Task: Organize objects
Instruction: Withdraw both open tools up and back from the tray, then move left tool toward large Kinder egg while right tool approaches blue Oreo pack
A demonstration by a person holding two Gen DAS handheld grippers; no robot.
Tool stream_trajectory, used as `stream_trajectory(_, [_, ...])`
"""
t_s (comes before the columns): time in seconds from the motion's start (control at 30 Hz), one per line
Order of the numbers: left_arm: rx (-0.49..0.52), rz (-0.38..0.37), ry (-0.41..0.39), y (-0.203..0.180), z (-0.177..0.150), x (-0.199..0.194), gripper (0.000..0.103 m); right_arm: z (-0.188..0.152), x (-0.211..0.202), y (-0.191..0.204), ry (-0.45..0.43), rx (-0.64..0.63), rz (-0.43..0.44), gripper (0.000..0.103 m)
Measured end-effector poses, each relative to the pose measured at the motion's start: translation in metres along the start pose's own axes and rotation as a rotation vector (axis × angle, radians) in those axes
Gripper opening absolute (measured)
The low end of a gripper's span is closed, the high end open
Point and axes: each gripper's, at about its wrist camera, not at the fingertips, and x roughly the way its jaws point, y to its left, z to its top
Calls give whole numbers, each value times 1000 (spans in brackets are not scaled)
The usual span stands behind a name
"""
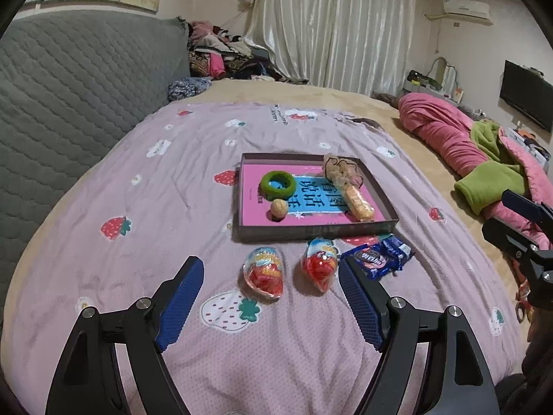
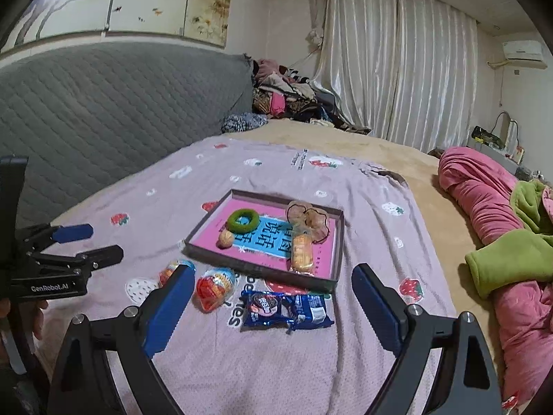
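Three snacks lie loose on the bed (image 1: 103, 180) just in front of the tray (image 1: 311, 232). Left wrist view: left tongs (image 1: 271, 269) gape wide, nothing between the pads, two egg-shaped candy packs dead ahead of the gap, left egg (image 1: 264, 273) and right egg (image 1: 319, 266), both long axis running away from the camera, roughly in line with the tongs' reach. Blue cookie pack (image 1: 378, 256) sits just past the right-hand finger, so off to that side, not in the gap. Tray beyond already holds a green ring (image 1: 278, 185), a small round nut-like thing (image 1: 279, 209), a wrapped biscuit stack (image 1: 359, 202) and a crumpled tan bag (image 1: 340, 169). Right tongs (image 1: 518, 221) show at the frame's right edge, well apart from the snacks. Right wrist view: right tongs (image 2: 273, 287) also spread wide and empty, cookie pack (image 2: 287, 309) lying centred in the gap, long axis crosswise to the fingers. One egg (image 2: 214, 288) sits beside the left-hand finger, the other egg (image 2: 172, 269) is half hidden behind it. Left tongs (image 2: 88, 242) at the left, jaws apart, pointing toward the eggs. Judgement: left hand is nearer the eggs, right hand nearer the cookie pack; the crosswise pack likely needs gripping across its short width before going into the tray (image 2: 259, 271).
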Motion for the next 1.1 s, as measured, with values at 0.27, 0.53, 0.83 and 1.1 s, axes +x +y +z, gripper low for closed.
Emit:
stream_trajectory(0.27, [17, -45, 66, -7, -15, 12, 81, -12, 16, 6, 38, -2, 16, 93])
stream_trajectory(0.53, [47, -28, 90, -8, -24, 26, 81, -23, 29, 15, 73, -20, 20, 93])
stream_trajectory(0.83, [29, -16, 152, 2, -27, 44, 81, -32, 45, 23, 121, -53, 15, 93])
stream_trajectory(1.1, [24, -27, 200, 0, -33, 54, 81, -44, 62, 31, 178, -74, 19, 93])
